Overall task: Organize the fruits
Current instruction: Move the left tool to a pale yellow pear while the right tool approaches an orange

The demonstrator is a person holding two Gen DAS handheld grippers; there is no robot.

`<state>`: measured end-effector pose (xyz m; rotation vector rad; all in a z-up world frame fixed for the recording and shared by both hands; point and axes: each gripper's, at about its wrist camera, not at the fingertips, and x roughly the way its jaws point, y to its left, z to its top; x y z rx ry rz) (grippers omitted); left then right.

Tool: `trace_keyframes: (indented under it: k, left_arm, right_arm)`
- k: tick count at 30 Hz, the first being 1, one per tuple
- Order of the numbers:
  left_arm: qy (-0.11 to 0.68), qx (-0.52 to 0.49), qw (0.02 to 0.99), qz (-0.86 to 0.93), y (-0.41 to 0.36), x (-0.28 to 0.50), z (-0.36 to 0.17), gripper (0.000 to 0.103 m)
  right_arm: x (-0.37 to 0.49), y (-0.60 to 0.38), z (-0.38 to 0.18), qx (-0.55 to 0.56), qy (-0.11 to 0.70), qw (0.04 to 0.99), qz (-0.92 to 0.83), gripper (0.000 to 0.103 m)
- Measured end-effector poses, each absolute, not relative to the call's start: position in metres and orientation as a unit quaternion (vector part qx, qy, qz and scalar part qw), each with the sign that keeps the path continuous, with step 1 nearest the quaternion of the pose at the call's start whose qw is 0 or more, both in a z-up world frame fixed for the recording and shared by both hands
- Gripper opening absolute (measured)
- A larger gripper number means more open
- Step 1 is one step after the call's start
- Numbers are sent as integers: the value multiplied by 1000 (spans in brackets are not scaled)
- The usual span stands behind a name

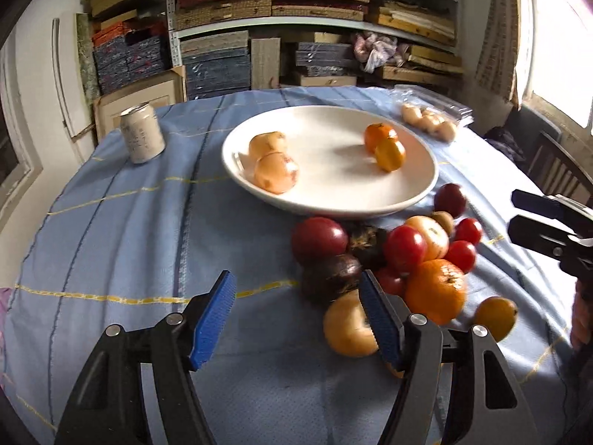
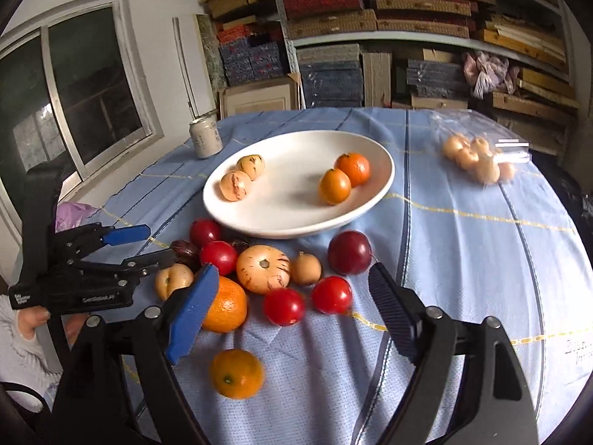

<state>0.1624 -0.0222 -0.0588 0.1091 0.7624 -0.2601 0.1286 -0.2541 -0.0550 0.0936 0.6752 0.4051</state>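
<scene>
A white plate [image 1: 333, 200] [image 2: 259, 222] holds two pale striped fruits [image 2: 241, 178] at its left and two oranges [image 2: 343, 178] at its right. In front of it lies a pile of loose fruit: red tomatoes [image 2: 283, 306], dark plums [image 2: 348, 252], a striped melon [image 2: 263, 269], oranges [image 2: 226, 304] [image 2: 237, 372]. My left gripper [image 1: 296, 315] is open and empty, left of the pile beside a pale fruit [image 1: 346, 328]. My right gripper [image 2: 292, 311] is open and empty above the tomatoes.
A drink can [image 1: 142, 133] [image 2: 205, 137] stands at the table's far left. A clear bag of small pale fruits [image 2: 478, 159] lies at the far right. A blue cloth [image 1: 129, 241] covers the table. Shelves of stacked boxes stand behind.
</scene>
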Motion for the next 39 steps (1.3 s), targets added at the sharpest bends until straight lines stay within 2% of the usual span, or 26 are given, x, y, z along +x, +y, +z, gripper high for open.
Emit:
trace_keyframes:
  k: [4, 9, 19, 25, 33, 37, 39]
  left_arm:
    - [362, 57, 922, -129, -27, 163, -57, 75]
    - [370, 70, 915, -146, -36, 161, -62, 75]
    - [381, 109, 909, -131, -42, 161, -78, 89]
    - [401, 85, 906, -106, -19, 170, -81, 88]
    - [392, 95, 904, -139, -27, 162, -79, 87]
    - [393, 92, 902, -153, -29, 162, -79, 74]
    - [395, 84, 901, -160, -28, 163, -79, 71]
  right_arm:
    - [126, -251, -51, 46, 323, 923, 202, 85]
    - [126, -243, -52, 34, 330, 921, 206, 86]
    - [129, -244, -56, 37, 340, 918, 202, 88]
    - [131, -247, -56, 41, 341, 918, 199, 89]
    - [132, -248, -57, 41, 345, 916, 202, 90]
    - [128, -243, -58, 36, 348, 912, 213, 90]
    - [126, -239, -58, 30, 349, 911, 218, 90]
